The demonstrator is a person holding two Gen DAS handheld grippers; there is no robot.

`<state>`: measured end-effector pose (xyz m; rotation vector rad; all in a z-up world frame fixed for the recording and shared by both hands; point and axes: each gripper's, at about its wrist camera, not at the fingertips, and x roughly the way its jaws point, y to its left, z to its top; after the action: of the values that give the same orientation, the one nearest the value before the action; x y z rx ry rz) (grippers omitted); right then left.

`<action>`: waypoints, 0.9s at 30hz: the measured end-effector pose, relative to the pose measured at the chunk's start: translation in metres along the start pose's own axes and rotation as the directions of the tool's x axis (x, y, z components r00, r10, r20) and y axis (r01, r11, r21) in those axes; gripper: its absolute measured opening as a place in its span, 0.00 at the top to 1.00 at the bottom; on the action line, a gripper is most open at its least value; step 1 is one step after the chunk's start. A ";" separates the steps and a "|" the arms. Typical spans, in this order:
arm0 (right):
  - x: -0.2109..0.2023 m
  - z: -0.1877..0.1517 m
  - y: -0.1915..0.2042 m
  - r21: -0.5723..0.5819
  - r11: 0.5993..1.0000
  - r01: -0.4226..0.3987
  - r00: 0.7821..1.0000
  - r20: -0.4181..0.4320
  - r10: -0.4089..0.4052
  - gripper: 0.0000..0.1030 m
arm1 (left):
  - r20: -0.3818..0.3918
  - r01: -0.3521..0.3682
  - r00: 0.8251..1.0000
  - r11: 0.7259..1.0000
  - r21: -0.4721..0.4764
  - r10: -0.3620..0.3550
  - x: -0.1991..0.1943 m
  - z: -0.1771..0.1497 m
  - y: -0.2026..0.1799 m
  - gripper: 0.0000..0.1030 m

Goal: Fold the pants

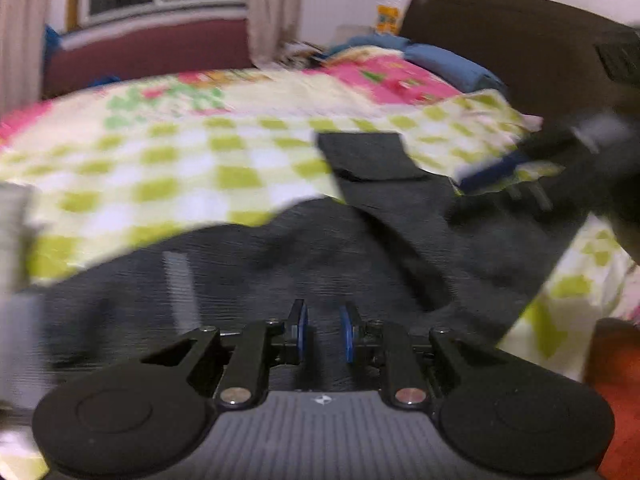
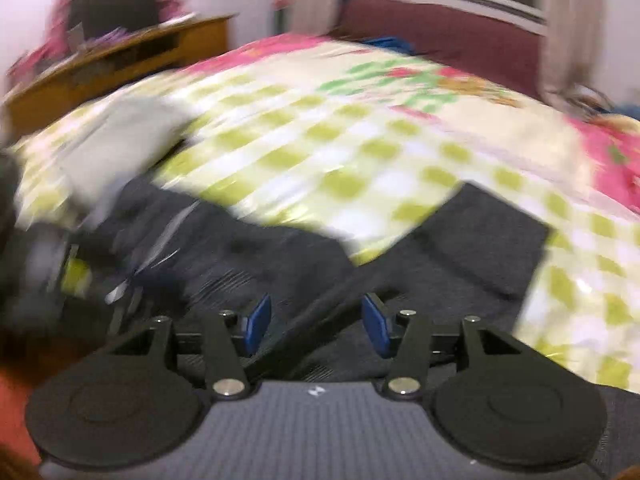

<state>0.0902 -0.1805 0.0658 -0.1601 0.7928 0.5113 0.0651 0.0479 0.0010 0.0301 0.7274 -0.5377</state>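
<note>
Dark grey pants (image 1: 304, 256) lie spread on the bed's green-checked cover, one leg end (image 1: 368, 156) reaching toward the headboard. My left gripper (image 1: 325, 332) is open, its blue pads a short gap apart, low over the pants' wide part, holding nothing. In the right wrist view the pants (image 2: 248, 256) run across the near bed, one leg (image 2: 480, 232) to the right. My right gripper (image 2: 318, 328) is open wide, just above the cloth and empty. It also shows in the left wrist view (image 1: 496, 168) at the right, blurred.
The bed cover (image 1: 200, 168) is green-checked with pink floral parts. Blue pillows (image 1: 448, 64) and a dark headboard (image 1: 520, 48) are at the far right. A wooden dresser (image 2: 120, 56) stands beyond the bed. A pale folded cloth (image 2: 120, 136) lies near the pants. Both views are motion-blurred.
</note>
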 end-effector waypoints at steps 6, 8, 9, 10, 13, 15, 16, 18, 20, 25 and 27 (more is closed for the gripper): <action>0.099 0.030 -0.036 -0.049 0.965 0.259 0.965 0.040 -0.257 0.51 | 0.003 0.074 0.997 0.997 -0.013 -0.074 0.028 0.008 -0.034 0.67; 0.124 0.033 -0.039 -0.047 0.960 0.275 0.961 0.046 -0.273 0.51 | -0.001 0.082 0.997 0.997 0.001 -0.082 0.033 0.010 -0.042 0.67; 0.133 0.034 -0.039 -0.047 0.962 0.269 0.963 0.045 -0.267 0.51 | -0.008 0.086 0.996 0.996 0.005 -0.086 0.037 0.011 -0.045 0.67; 0.141 0.033 -0.040 -0.044 0.964 0.264 0.964 0.044 -0.262 0.52 | -0.018 0.092 0.996 0.996 0.010 -0.092 0.039 0.010 -0.047 0.67; 0.155 0.031 -0.041 -0.045 0.961 0.273 0.962 0.038 -0.272 0.56 | -0.039 0.102 0.994 0.995 0.010 -0.101 0.042 0.006 -0.046 0.67; 0.156 0.028 -0.045 -0.040 0.960 0.277 0.961 0.029 -0.276 0.80 | -0.044 0.105 0.994 0.995 -0.001 -0.105 0.043 0.005 -0.045 0.67; 0.153 0.027 -0.050 -0.016 0.967 0.256 0.966 0.026 -0.255 0.87 | -0.043 0.105 0.993 0.994 -0.006 -0.105 0.043 0.005 -0.044 0.67; 0.146 0.028 -0.061 0.060 0.975 0.214 0.976 0.028 -0.216 0.94 | -0.038 0.100 0.994 0.995 -0.010 -0.100 0.041 0.005 -0.044 0.67; 0.137 0.031 -0.070 0.100 0.975 0.199 0.978 0.049 -0.204 0.94 | -0.041 0.105 0.994 0.994 -0.014 -0.105 0.043 0.006 -0.043 0.67; 0.101 0.042 -0.099 0.183 0.963 0.197 0.972 0.094 -0.217 0.95 | -0.053 0.096 0.994 0.995 0.010 -0.095 0.048 0.011 -0.046 0.67; 0.073 0.047 -0.113 0.171 0.957 0.233 0.957 0.136 -0.257 0.95 | -0.060 0.091 0.994 0.996 0.025 -0.089 0.050 0.016 -0.049 0.67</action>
<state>0.2188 -0.2354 0.0410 -0.0727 0.6438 0.2228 0.0823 -0.0211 -0.0115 0.0391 0.7812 -0.6354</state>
